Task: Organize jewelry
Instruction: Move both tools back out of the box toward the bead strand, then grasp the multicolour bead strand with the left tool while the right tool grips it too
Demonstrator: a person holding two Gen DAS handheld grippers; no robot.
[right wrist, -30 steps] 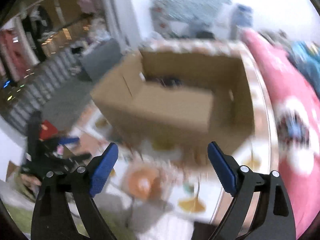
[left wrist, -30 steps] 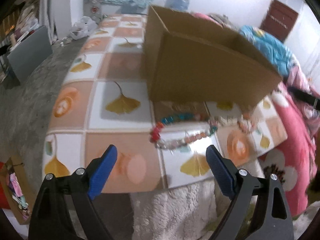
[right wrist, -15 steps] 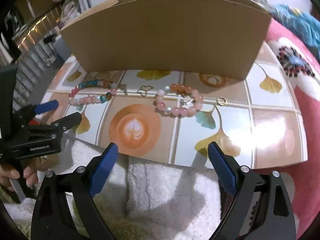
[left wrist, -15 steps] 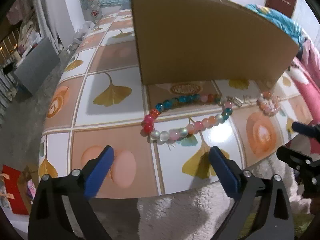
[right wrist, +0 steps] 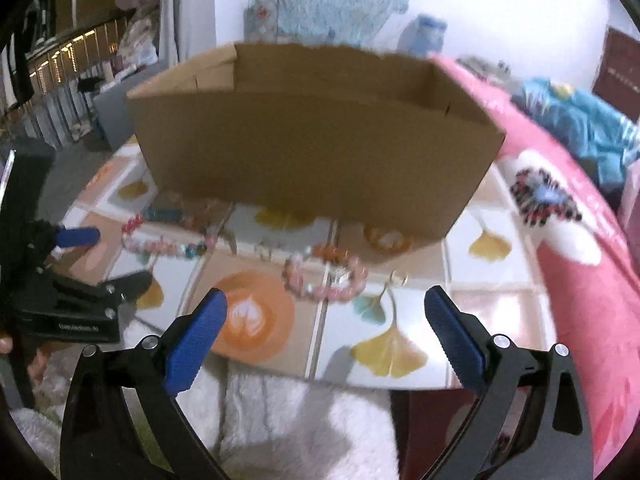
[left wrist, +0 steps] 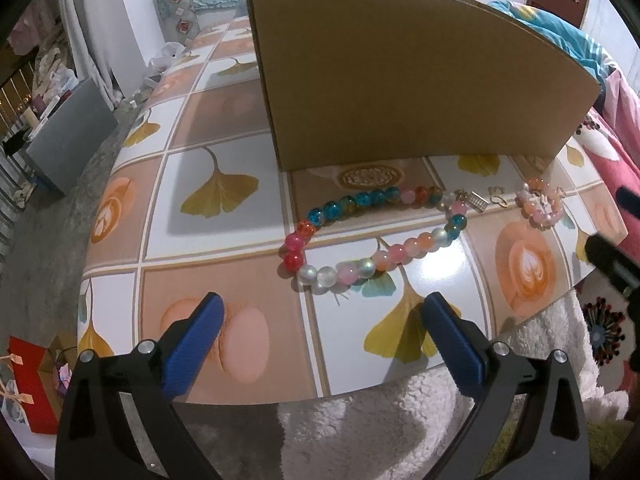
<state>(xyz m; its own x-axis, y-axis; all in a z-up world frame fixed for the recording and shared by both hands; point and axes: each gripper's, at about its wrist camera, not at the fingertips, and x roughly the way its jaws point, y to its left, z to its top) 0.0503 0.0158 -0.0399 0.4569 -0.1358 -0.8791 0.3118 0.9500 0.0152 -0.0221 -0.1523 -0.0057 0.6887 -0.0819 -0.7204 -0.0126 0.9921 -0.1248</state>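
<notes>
Both the left gripper (left wrist: 320,320) and right gripper (right wrist: 326,316), fingers just spread wide with nothing between them, hover over the tiled surface (left wrist: 208,280) where the large bead strand (left wrist: 372,236) and pink bracelet (right wrist: 324,276) lie before the cardboard box (left wrist: 400,80).

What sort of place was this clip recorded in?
Most likely a lived-in home, probably a bedroom: a pink floral blanket and blue bedding lie beside a low table with a ginkgo-leaf print, which holds a cardboard box and beaded jewelry.
</notes>
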